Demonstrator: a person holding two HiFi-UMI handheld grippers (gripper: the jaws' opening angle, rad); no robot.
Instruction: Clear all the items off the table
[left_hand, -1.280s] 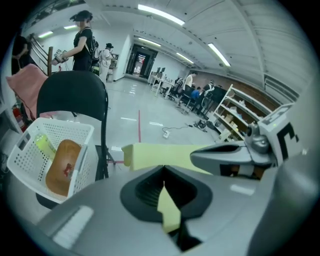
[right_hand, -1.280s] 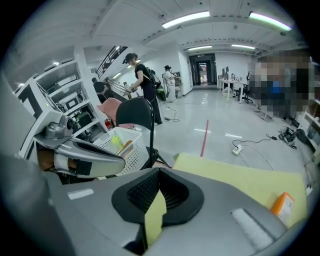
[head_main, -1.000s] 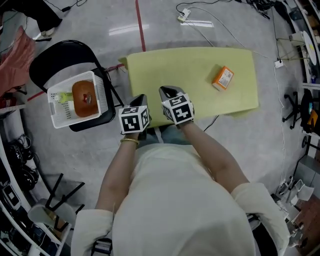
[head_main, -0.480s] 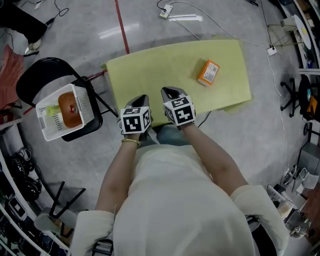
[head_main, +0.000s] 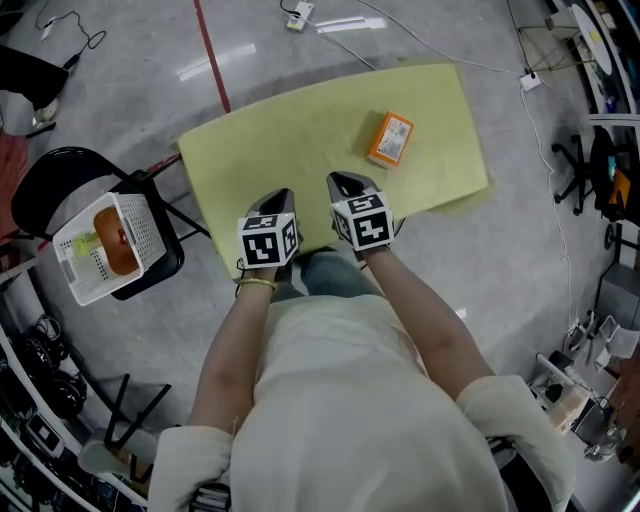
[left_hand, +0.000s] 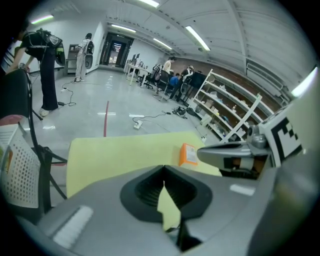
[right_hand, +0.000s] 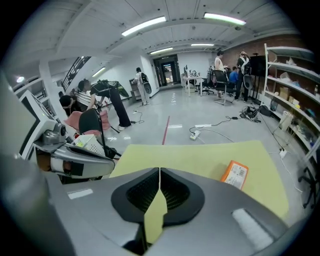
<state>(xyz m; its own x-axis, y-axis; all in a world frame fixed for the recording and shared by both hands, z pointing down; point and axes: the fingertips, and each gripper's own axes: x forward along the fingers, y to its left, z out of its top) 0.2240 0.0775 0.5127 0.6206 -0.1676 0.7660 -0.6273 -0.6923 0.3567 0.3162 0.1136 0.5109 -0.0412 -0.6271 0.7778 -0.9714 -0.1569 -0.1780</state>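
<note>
Nearest the camera, the person's two bare forearms reached straight forward from a pale top, side by side, with a thin bracelet (head_main: 256, 283) on the left wrist. Each hand carried a tool tilted forward and down, the marker cubes facing up. The left tool (head_main: 277, 198) and the right tool (head_main: 345, 182) hung close together, apart from each other, just above the near edge of the yellow surface (head_main: 300, 130). In its own view the left tool's jaws stood clenched edge to edge with nothing between them, and the right tool's jaws were likewise pressed together and empty.

Farther out on the surface, ahead of the right tool and a little to its right, lay the orange box (head_main: 389, 138), flat, alone and well clear of both tools.

Off the surface's left side stood a black chair (head_main: 45, 178), and on its seat rested a white perforated basket (head_main: 140, 232) holding an orange-brown item and something green; what these were could not be made out.

Beyond the far edge, a red line (head_main: 212, 55) ran across the grey floor, with a white power strip (head_main: 297, 14) and loose cables near it.
</note>
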